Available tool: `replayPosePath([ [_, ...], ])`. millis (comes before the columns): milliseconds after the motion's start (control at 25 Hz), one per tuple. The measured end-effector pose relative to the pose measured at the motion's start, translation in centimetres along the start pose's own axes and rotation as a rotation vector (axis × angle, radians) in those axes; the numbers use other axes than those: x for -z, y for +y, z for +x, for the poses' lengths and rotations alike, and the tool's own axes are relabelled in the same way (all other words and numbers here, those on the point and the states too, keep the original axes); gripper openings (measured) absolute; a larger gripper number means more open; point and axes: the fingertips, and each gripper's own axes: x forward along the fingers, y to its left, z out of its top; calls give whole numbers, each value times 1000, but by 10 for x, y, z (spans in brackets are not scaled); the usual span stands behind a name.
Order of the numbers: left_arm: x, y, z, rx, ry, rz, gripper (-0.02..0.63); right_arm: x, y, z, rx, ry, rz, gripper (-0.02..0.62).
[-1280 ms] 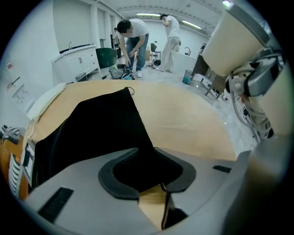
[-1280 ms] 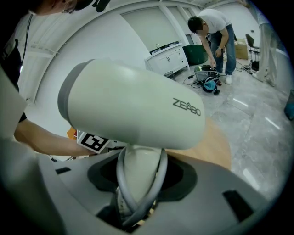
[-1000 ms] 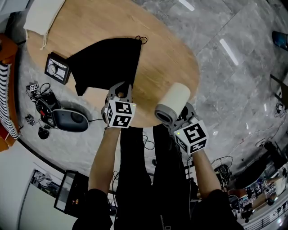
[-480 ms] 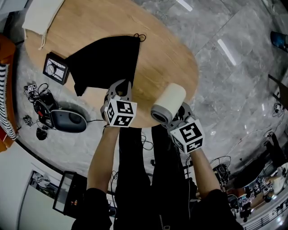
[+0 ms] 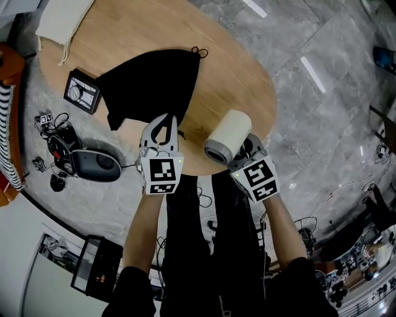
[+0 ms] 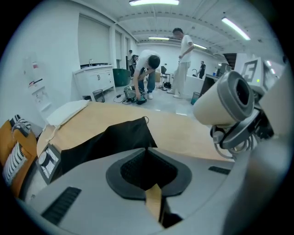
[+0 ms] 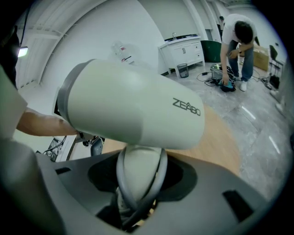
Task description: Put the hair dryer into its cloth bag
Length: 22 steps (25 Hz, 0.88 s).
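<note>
At a round wooden table (image 5: 235, 74), a person works 2 hand-held grippers beside a black cloth bag (image 5: 154, 83). The left gripper (image 5: 162, 122) has just been closing its jaws. They now stand all but together, pinching the bag's near edge at their tips. The rest of the bag spreads over the table, with its drawstring loop (image 5: 198, 52) at the far corner.

The right gripper (image 5: 240, 153), set apart from the left, grips a cream hair dryer (image 5: 228, 137) by the handle. Its jaws are about half open around the handle, and the grey cord (image 7: 158, 176) is looped round the handle between them. The dryer is held in the air over the table's near edge, its grey-rimmed end turned toward the left gripper. It is near the bag but neither touching it nor inside it.

A small square clock (image 5: 81, 93) and a white cloth (image 5: 62, 18) lie along the table's left side.
</note>
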Motion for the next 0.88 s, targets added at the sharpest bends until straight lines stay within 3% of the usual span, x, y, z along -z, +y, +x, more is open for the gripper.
replayPosePath([
  [320, 3, -4, -24, -1, -33, -15, 25, -2, 6, 35, -69, 196, -193, 193],
  [560, 3, -8, -49, 13, -63, -34, 25, 1, 15, 58, -144, 306, -189, 193],
  [720, 5, -4, -60, 9, -81, -62, 25, 19, 25, 69, -211, 446, -209, 193],
  [880, 4, -10, -62, 52, -98, -8, 25, 28, 34, 75, -243, 510, -239, 193],
])
